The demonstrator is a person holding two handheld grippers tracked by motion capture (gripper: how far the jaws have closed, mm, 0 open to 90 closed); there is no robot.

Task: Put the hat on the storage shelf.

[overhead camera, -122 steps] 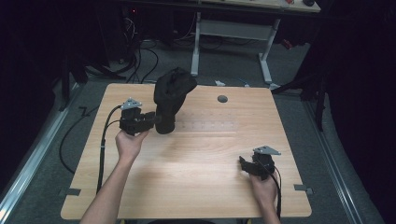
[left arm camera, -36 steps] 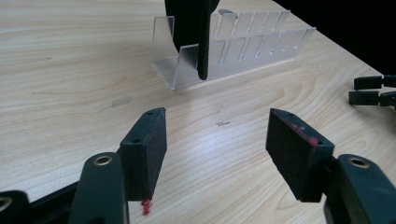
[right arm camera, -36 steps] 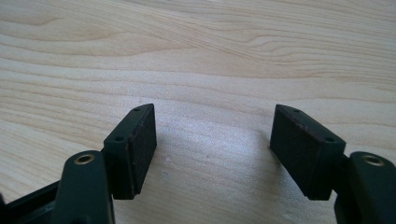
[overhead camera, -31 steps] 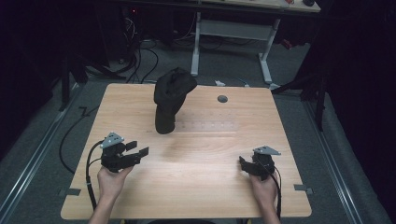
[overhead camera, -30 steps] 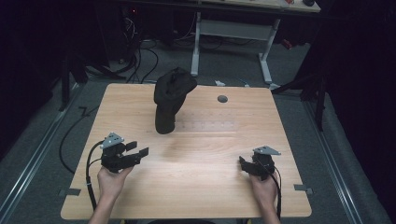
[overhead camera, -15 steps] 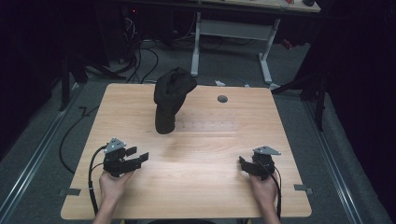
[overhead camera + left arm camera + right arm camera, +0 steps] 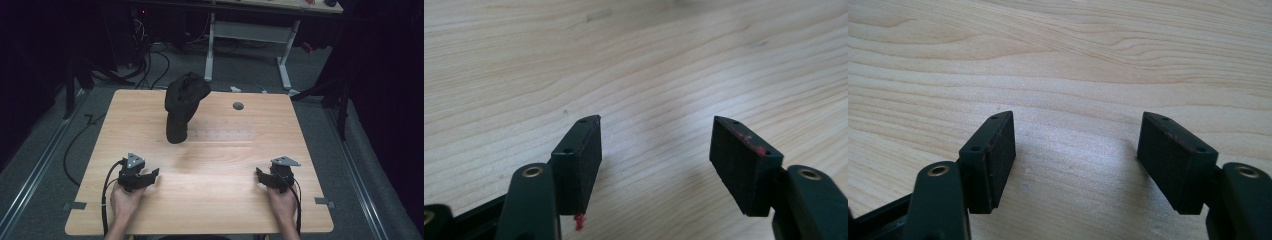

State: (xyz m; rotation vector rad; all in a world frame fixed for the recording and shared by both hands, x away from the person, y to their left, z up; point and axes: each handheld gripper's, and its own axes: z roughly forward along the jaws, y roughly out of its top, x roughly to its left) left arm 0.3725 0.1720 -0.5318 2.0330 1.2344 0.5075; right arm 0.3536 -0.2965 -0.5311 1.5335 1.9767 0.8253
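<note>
No text, label, brand, number or sign can be read anywhere in the pictures. No lettering is seen on the wooden table (image 7: 220, 200), none on the dark cap on its stand (image 7: 182, 107) toward 12 o'clock, and none on the left gripper (image 7: 145, 178) at 7 o'clock or the right gripper (image 7: 262, 178) at 5 o'clock.

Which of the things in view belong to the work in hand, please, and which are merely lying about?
In the job: black cloth-covered stand; left gripper, open; right gripper, open.

Lying about: grey round cap in the table; cables on the floor; white desk frame.
</note>
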